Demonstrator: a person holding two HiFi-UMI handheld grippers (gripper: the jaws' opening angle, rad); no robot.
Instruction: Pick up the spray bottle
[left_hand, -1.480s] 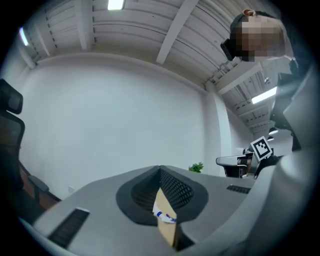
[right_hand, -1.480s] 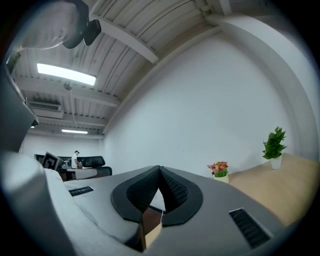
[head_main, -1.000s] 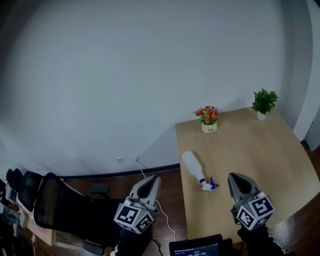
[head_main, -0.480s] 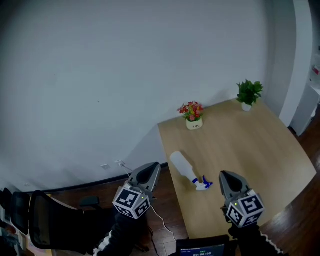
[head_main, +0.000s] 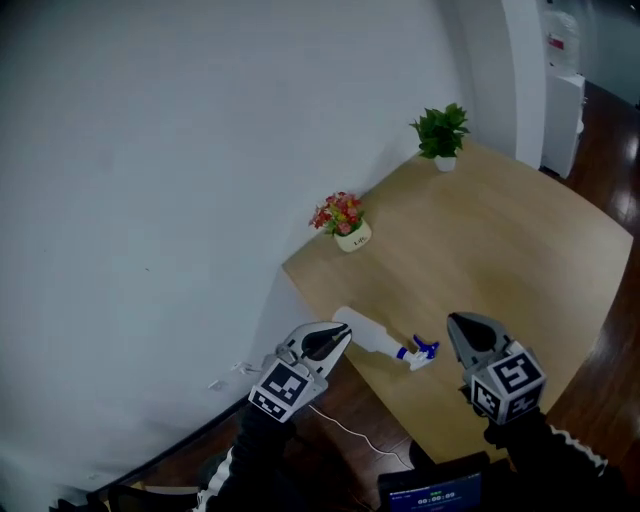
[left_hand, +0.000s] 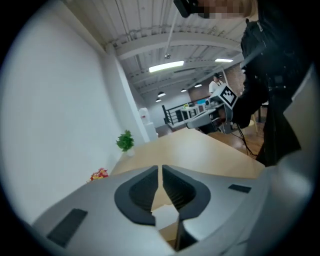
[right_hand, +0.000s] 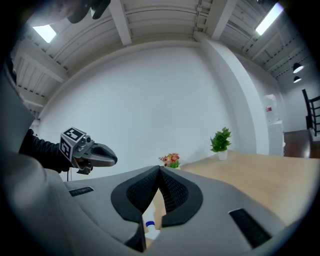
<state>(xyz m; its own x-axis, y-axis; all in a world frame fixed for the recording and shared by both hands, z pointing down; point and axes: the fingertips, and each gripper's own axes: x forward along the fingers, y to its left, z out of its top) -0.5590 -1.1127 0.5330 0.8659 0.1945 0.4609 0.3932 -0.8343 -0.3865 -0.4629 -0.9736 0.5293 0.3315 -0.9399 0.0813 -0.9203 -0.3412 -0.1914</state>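
Spray bottle (head_main: 378, 340), white plastic with a blue trigger, lay on its side near the corner of the pale wooden table (head_main: 500, 240). Just beside its base was the left gripper (head_main: 343, 335), whose jaws had just been opening and stood a narrow slit apart with nothing between them. The right gripper (head_main: 455, 322) hovered near the trigger end, jaws together and empty. Farther back stood a small pot of red flowers (head_main: 345, 222) and a green potted plant (head_main: 440, 135).
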